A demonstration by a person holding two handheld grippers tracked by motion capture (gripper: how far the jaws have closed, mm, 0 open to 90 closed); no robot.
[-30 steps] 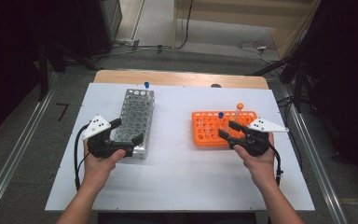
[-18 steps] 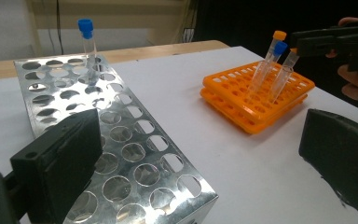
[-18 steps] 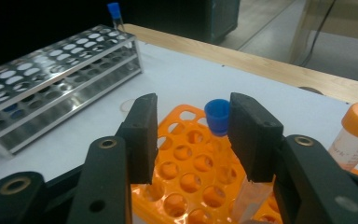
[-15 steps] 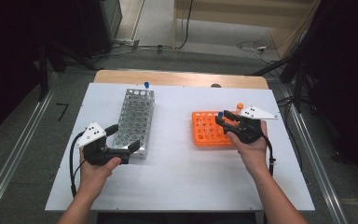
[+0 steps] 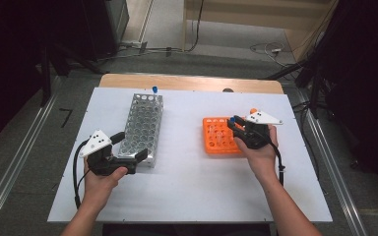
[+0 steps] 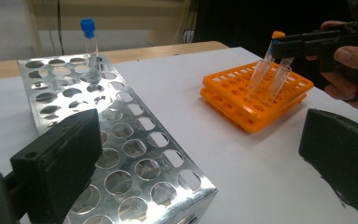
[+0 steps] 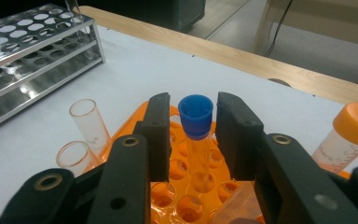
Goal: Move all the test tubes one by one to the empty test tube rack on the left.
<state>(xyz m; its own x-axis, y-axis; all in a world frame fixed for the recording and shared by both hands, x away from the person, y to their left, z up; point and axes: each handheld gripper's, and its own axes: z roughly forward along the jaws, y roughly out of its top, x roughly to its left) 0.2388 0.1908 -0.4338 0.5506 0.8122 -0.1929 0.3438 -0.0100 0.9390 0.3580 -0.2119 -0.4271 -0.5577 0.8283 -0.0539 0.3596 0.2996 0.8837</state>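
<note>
Since the earlier frames, the right gripper [image 5: 236, 126] had shifted from the near right edge of the orange tube rack [image 5: 215, 146] to a position over its far right corner, and the left gripper [image 5: 129, 148] had drawn back to the near end of the metal tube rack [image 5: 144, 125]. The right gripper's jaws had just been closing, with the blue-capped tube [image 7: 196, 122] between them; a narrow gap showed on each side of the cap, so the pads did not yet press on it. That tube stood upright in a hole of the orange rack. Two uncapped tubes [image 7: 86, 122] and an orange-capped tube [image 7: 347, 136] occupied the same rack. The left gripper's jaws were spread wide, holding nothing, just beside the metal rack's near corner. A second blue-capped tube [image 6: 89, 45] stood at the far end of the metal rack. Both racks rested on the white table [image 5: 187, 182].
</note>
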